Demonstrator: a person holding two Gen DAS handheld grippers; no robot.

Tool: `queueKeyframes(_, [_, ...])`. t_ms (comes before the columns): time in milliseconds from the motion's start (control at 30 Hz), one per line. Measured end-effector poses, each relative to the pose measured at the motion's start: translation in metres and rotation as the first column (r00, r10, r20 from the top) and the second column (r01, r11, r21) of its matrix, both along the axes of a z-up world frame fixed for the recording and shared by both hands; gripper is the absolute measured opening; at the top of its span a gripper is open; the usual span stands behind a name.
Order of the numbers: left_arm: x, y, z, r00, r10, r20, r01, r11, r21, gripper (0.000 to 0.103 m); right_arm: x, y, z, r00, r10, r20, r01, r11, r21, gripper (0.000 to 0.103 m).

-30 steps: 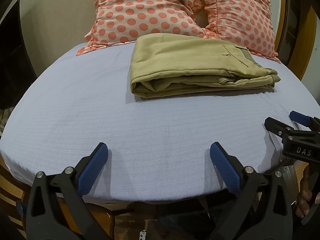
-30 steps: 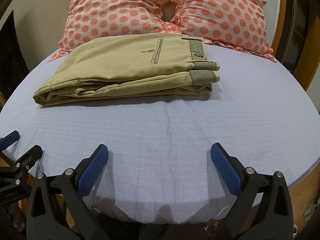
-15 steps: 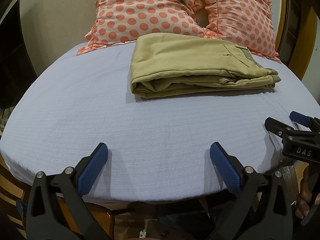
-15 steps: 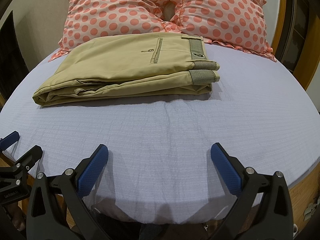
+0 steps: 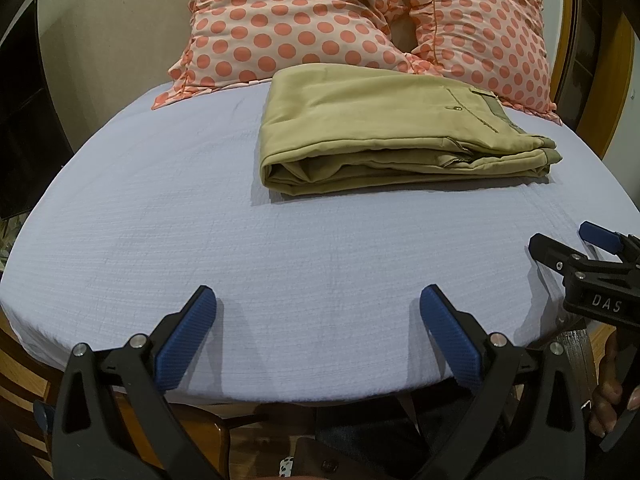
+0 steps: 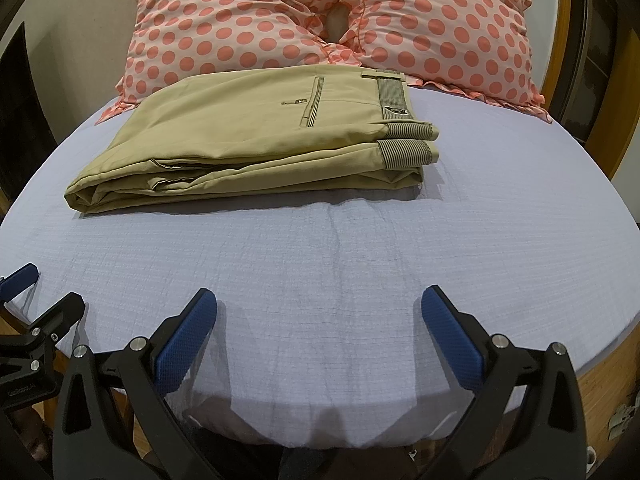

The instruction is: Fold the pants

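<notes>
The khaki pants (image 5: 384,136) lie folded in a flat rectangular stack on the pale blue bed sheet (image 5: 200,220), just in front of the pillows; they also show in the right wrist view (image 6: 256,136), waistband to the right. My left gripper (image 5: 318,304) is open and empty over the near edge of the bed, well short of the pants. My right gripper (image 6: 319,304) is open and empty, also at the near edge. Each gripper shows at the side of the other's view: the right one (image 5: 568,240), the left one (image 6: 40,292).
Two pink pillows with coral dots (image 5: 304,20) (image 6: 440,24) lean at the head of the bed behind the pants. A wooden bed frame (image 6: 600,128) runs along the right side. A dark panel (image 5: 20,120) stands at the left.
</notes>
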State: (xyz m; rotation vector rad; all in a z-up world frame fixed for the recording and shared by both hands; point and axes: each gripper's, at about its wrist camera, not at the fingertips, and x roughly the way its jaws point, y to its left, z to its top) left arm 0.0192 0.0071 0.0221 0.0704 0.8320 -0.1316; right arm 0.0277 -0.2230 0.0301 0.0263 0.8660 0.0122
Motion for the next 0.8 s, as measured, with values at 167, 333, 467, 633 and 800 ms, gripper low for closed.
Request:
queueKeyframes(167, [0.0003, -0.0002, -0.0004, 1.000, -0.001, -0.002, 0.001, 1.000, 0.001, 0.101, -0.0001, 0.0000, 0.0000, 1.000, 0.000, 0.000, 0.000, 1.000, 0.000, 0.102])
queueKeyframes(333, [0.0000, 0.0000, -0.0005, 1.000, -0.001, -0.002, 0.001, 1.000, 0.001, 0.101, -0.0003, -0.0002, 0.0000, 1.000, 0.001, 0.001, -0.001, 1.000, 0.000, 0.102])
queueKeyframes(467, [0.0005, 0.0003, -0.0004, 1.000, 0.001, -0.001, -0.001, 1.000, 0.001, 0.101, -0.0003, -0.0003, -0.0001, 1.000, 0.001, 0.000, -0.001, 1.000, 0.000, 0.102])
queueKeyframes(633, [0.0009, 0.0007, -0.0009, 1.000, -0.001, -0.008, 0.001, 1.000, 0.003, 0.101, -0.0004, -0.0004, -0.0002, 1.000, 0.001, 0.001, -0.001, 1.000, 0.000, 0.102])
queueKeyframes(800, [0.0021, 0.0019, -0.0006, 1.000, -0.003, -0.009, 0.003, 1.000, 0.003, 0.101, -0.0004, -0.0007, -0.0002, 1.000, 0.002, 0.001, -0.002, 1.000, 0.001, 0.102])
